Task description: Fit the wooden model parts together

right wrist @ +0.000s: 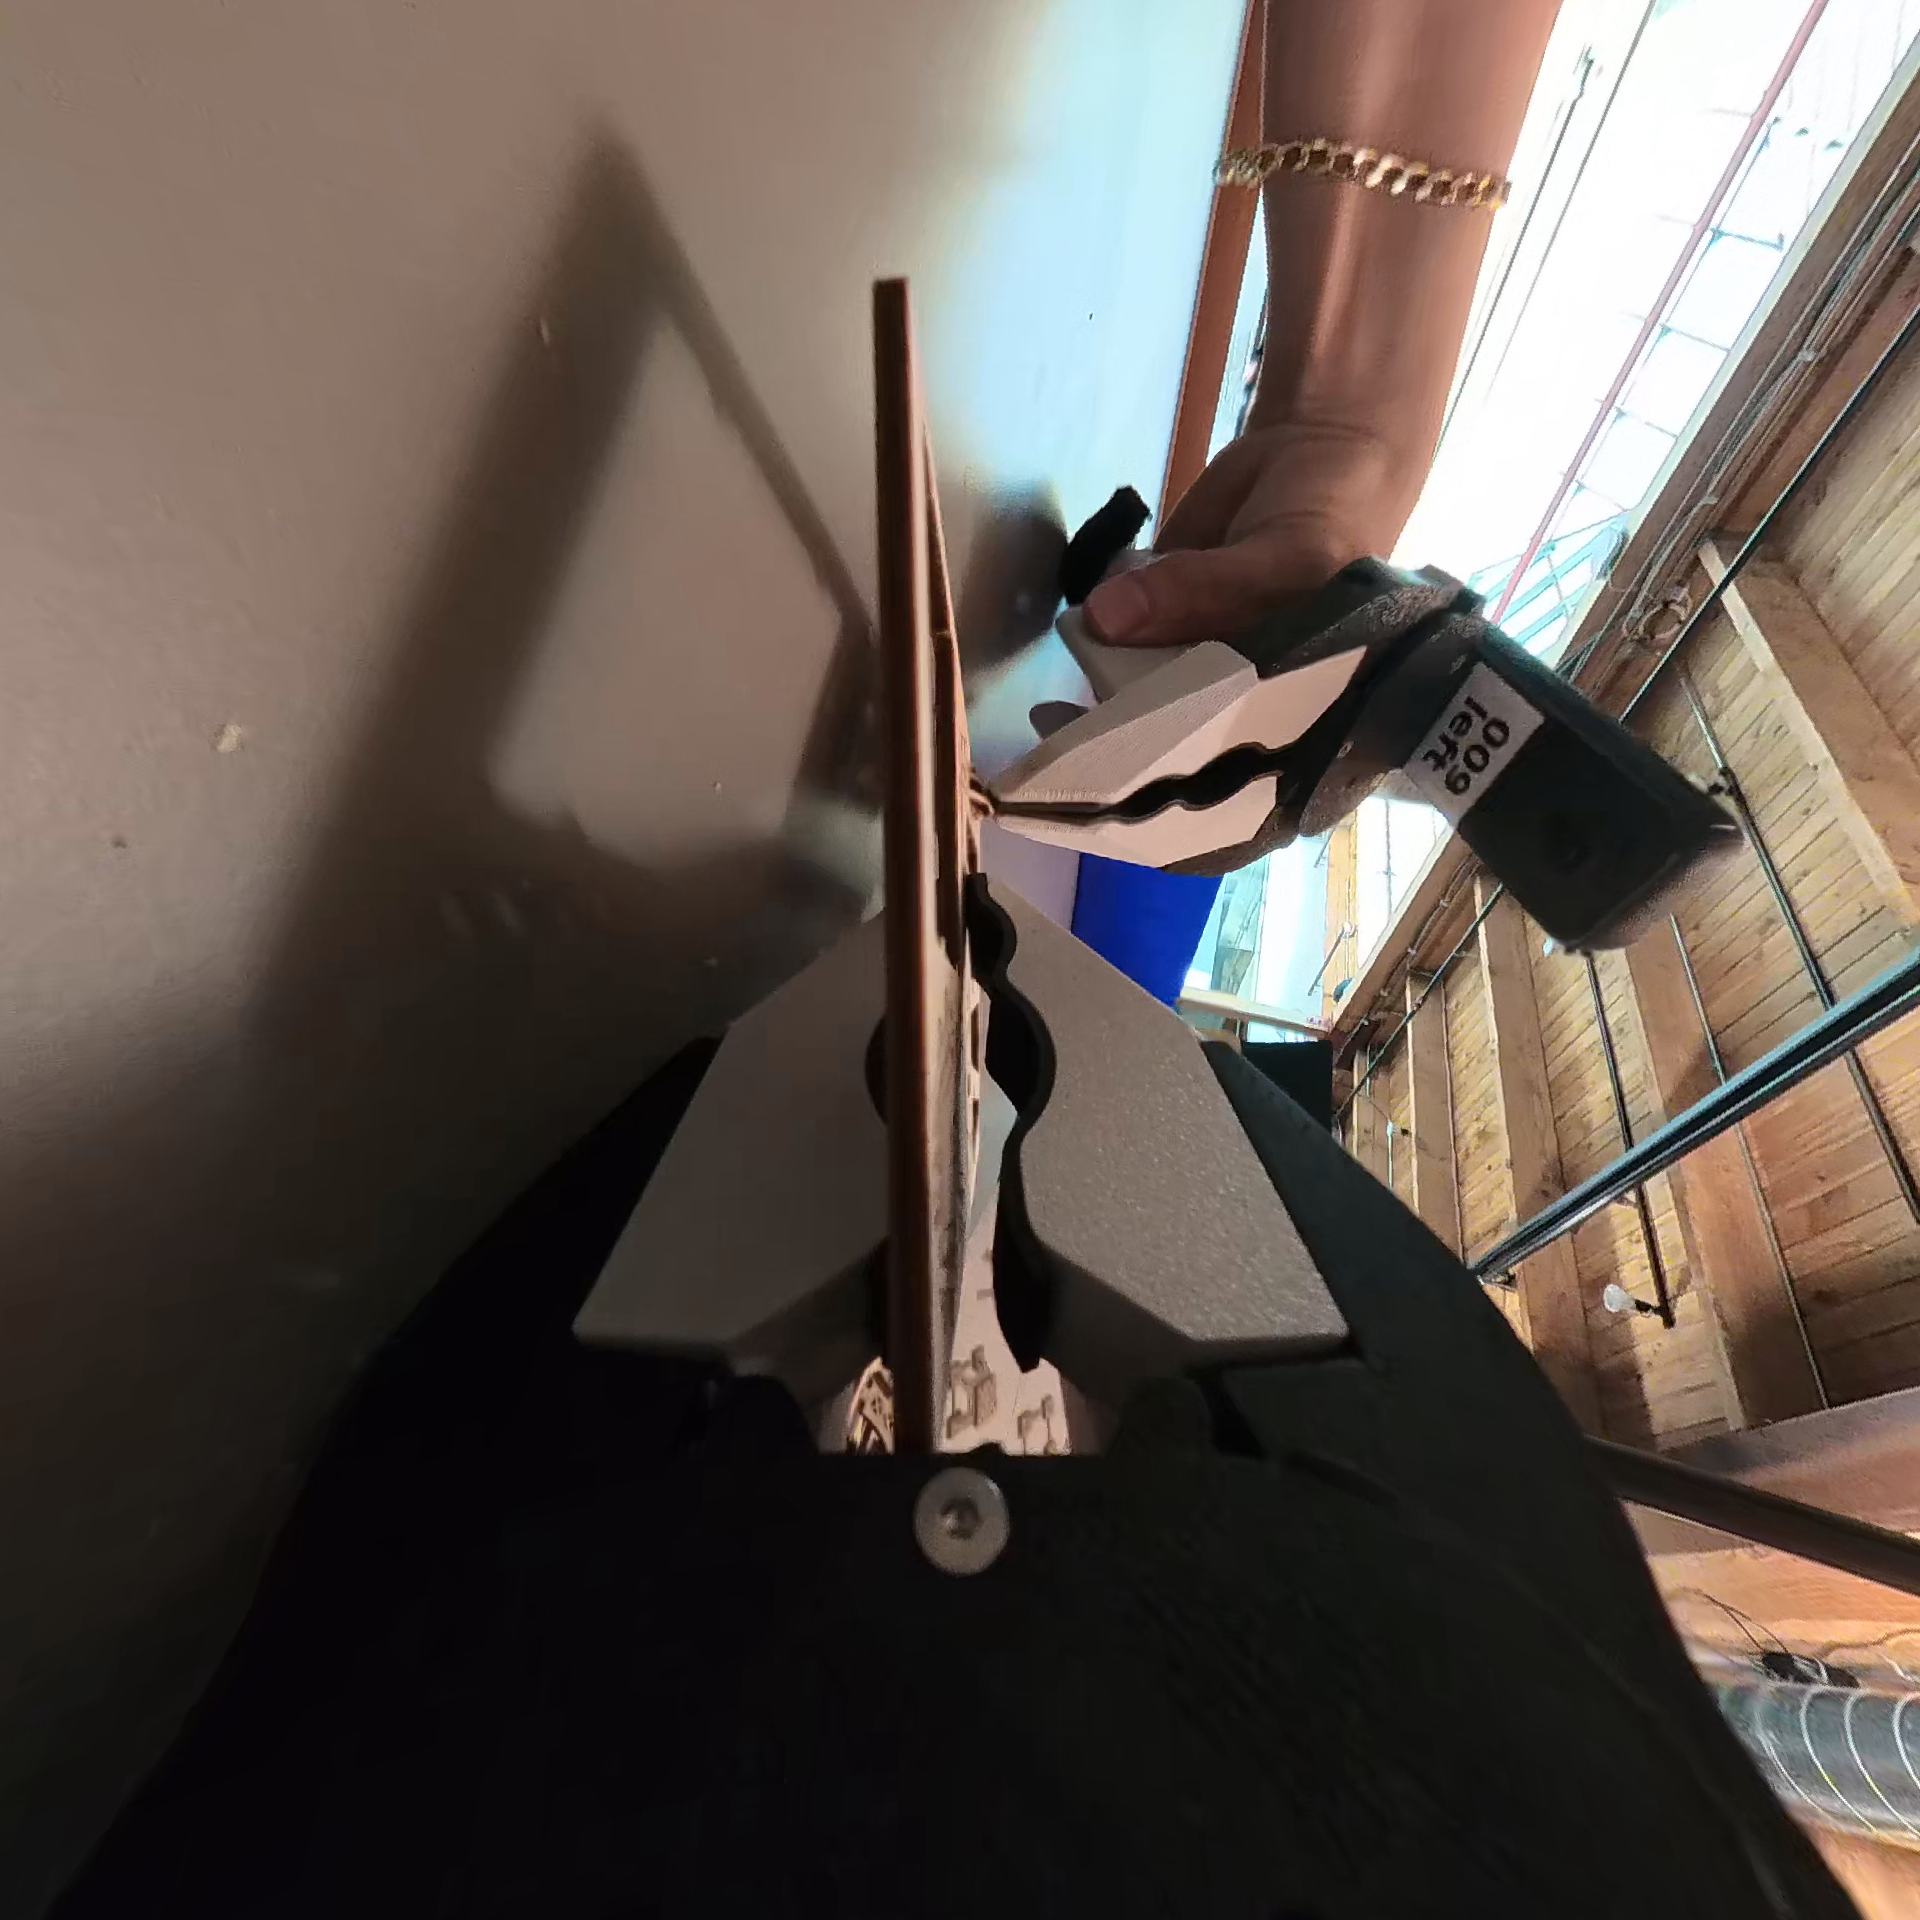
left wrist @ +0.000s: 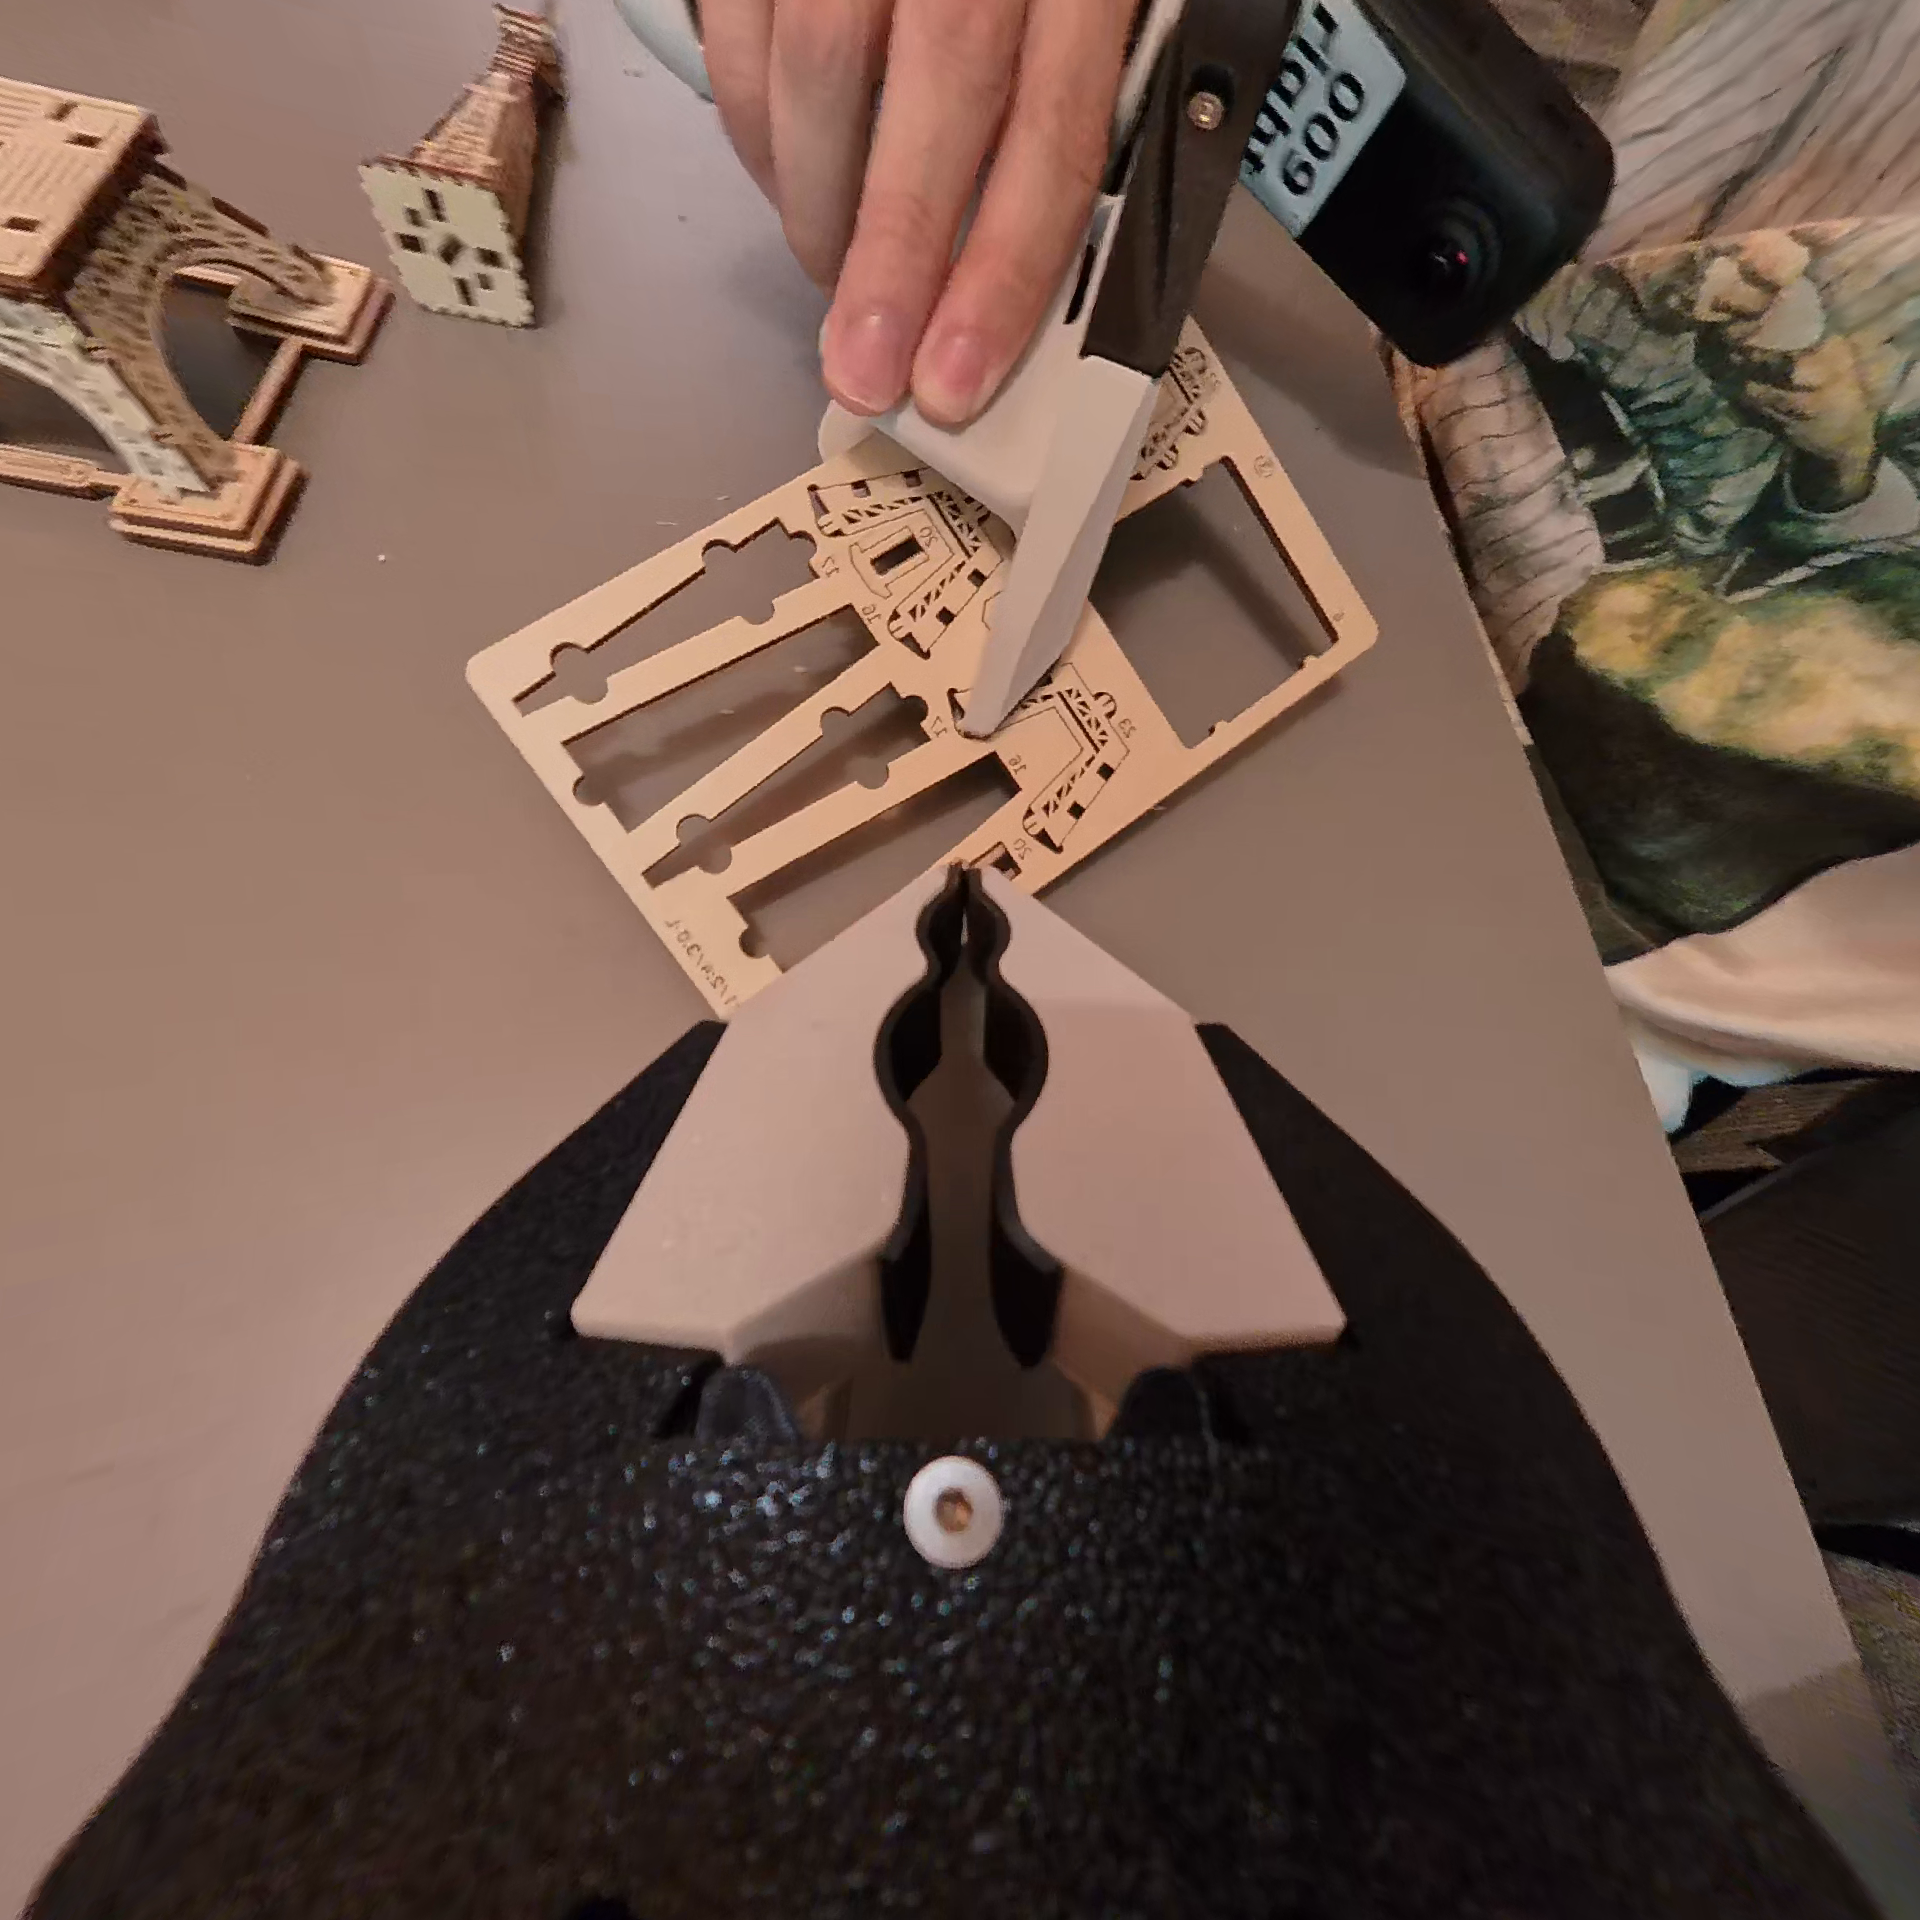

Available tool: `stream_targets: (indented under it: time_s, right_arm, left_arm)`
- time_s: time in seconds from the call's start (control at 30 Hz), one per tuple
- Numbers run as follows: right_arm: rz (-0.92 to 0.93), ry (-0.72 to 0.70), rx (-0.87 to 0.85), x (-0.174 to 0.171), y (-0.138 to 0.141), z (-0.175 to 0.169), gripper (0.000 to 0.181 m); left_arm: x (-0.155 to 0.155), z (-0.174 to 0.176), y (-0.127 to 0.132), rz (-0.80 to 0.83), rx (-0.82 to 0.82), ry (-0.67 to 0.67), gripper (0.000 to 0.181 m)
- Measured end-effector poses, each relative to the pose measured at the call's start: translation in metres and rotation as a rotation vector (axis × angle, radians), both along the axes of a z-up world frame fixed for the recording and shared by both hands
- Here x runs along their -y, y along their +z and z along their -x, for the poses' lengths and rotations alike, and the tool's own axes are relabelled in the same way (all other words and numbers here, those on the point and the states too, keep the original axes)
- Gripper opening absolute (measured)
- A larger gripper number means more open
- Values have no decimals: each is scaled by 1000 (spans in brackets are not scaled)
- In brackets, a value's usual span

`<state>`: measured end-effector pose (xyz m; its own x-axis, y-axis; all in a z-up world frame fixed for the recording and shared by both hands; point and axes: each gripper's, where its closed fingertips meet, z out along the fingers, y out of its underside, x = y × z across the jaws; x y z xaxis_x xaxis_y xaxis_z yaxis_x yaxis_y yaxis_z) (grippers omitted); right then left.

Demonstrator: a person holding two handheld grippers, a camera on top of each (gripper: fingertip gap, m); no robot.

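A pale wooden parts sheet [left wrist: 717, 686] with several cut-out holes is over the grey table [left wrist: 260, 935]. My right gripper [left wrist: 982, 717] reaches down from above and is shut on the sheet. In the right wrist view the sheet [right wrist: 894, 623] stands edge-on between the fingers of my right gripper [right wrist: 925, 914]. My left gripper [left wrist: 966, 883] is shut at the sheet's near edge, apparently pinching a small wooden part there. It also shows in the right wrist view [right wrist: 997, 810], tips against the sheet's face.
A partly built wooden arch base [left wrist: 135, 343] and a tapered wooden tower section [left wrist: 468, 197] stand at the table's far left. The table edge [left wrist: 1558, 831] runs diagonally on the right, with a person's patterned clothing [left wrist: 1714, 571] beyond it. My left and right fingertips are right by each other. The tapered wooden tower section [left wrist: 468, 197] lies around 15 centimeters away from my right fingertips.
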<state>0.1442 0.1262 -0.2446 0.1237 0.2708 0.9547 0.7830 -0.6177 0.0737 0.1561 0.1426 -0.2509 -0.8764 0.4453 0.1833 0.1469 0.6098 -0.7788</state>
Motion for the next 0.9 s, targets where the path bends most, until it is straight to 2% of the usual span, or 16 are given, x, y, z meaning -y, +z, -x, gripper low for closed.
stream_targets:
  time_s: [0.17, 0.27, 0.33, 0.4, 0.6, 0.9]
  right_arm:
    - [0, -7, 2, 4, 0, -4, 3]
    - [1, -11, 3, 4, 0, -4, 2]
    - [6, -13, 11, 4, 0, -4, 2]
    - [8, -13, 12, 4, 0, -3, 2]
    - [10, -12, 11, 3, 0, -2, 3]
    - [9, -17, 5, 3, 0, -3, 3]
  left_arm:
    - [4, -6, 11, 78, -7, 76, 3]
    - [4, -8, 2, 50, 75, 87, 18]
    - [7, -9, 1, 57, 109, 110, 41]
    - [8, -11, 0, 56, 122, 123, 33]
    - [8, -20, -4, 14, 103, 144, 38]
    - [8, -22, -4, -14, 73, 121, 35]
